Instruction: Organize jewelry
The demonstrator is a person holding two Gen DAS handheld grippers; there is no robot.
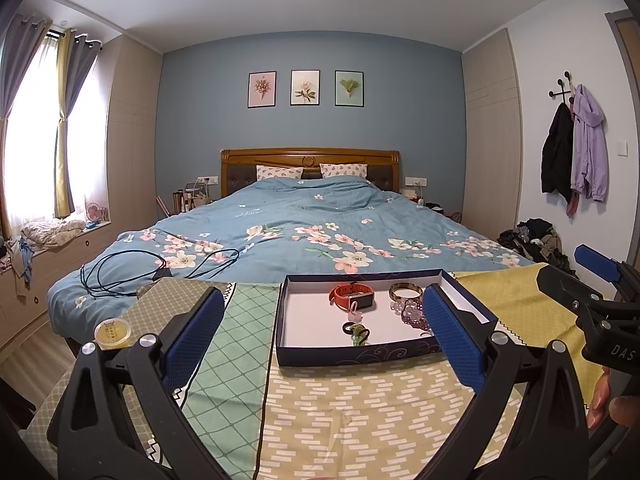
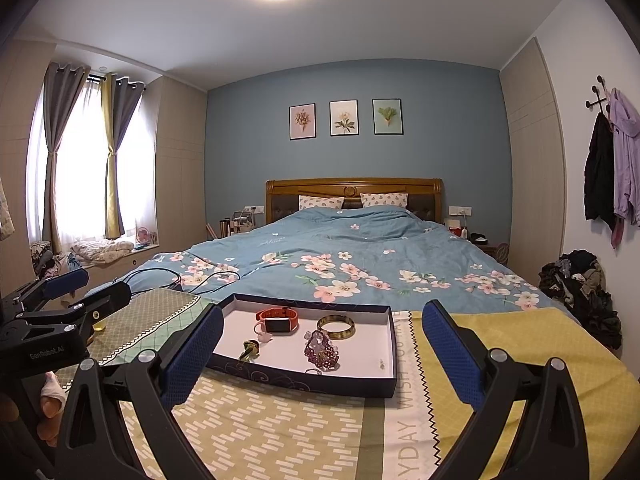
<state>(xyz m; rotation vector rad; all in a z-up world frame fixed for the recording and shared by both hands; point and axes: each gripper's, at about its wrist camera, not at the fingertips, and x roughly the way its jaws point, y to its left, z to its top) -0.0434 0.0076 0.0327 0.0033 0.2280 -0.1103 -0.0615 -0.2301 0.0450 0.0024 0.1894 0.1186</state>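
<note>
Above the patterned cloth (image 2: pixel 304 432), both grippers (image 1: pixel 320 340) (image 2: pixel 320 356) gape empty before the jewelry tray (image 2: pixel 396 344).

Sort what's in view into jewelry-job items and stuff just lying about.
For the job:
- box lid tray
- orange watch
- gold bangle
- purple bead bracelet
- green rings
- left gripper and right gripper, both open

Lying about:
- black cable on the bed
- round yellow tin
- clothes pile
- hanging jackets

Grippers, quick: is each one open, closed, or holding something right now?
Left gripper: open, fingers wide apart, holding nothing.
Right gripper: open, fingers wide apart, holding nothing.
</note>
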